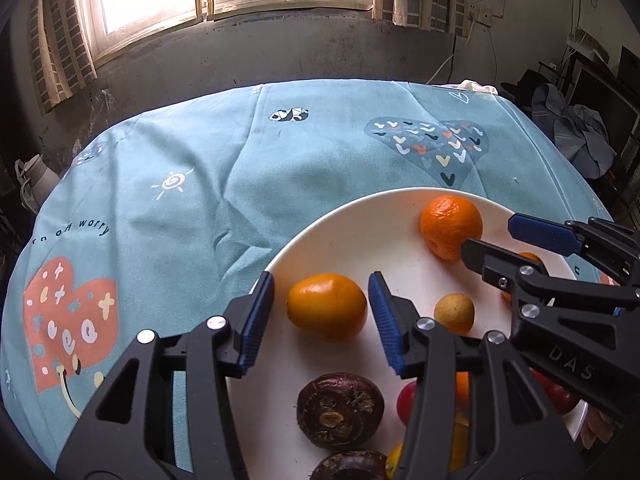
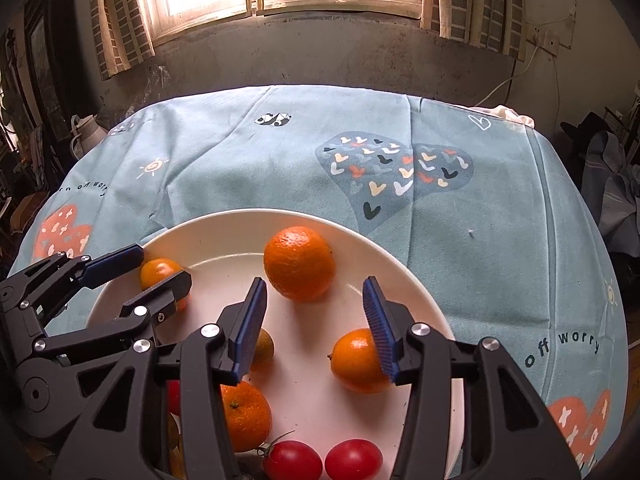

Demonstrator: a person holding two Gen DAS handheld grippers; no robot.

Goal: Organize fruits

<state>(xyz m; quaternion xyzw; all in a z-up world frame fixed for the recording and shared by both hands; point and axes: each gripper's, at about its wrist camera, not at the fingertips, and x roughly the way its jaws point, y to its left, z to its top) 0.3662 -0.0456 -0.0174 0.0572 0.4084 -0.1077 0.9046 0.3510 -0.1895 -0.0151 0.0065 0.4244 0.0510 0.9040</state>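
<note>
A white plate (image 1: 360,224) on the blue tablecloth holds mixed fruit; it also shows in the right wrist view (image 2: 224,236). My left gripper (image 1: 322,316) is open, its fingers on either side of a smooth yellow-orange fruit (image 1: 326,306) without touching it. My right gripper (image 2: 316,328) is open above the plate, just short of a large orange (image 2: 299,263). A smaller orange (image 2: 356,360) lies by its right finger. Two dark water chestnuts (image 1: 340,410) lie below the left gripper. Two red tomatoes (image 2: 320,460) lie at the plate's near edge.
The blue patterned tablecloth (image 2: 280,168) covers a round table. A small tan longan (image 1: 454,312) and another orange (image 2: 244,412) also lie on the plate. A wall with a window stands behind the table. Clothes are piled at the right (image 1: 576,128).
</note>
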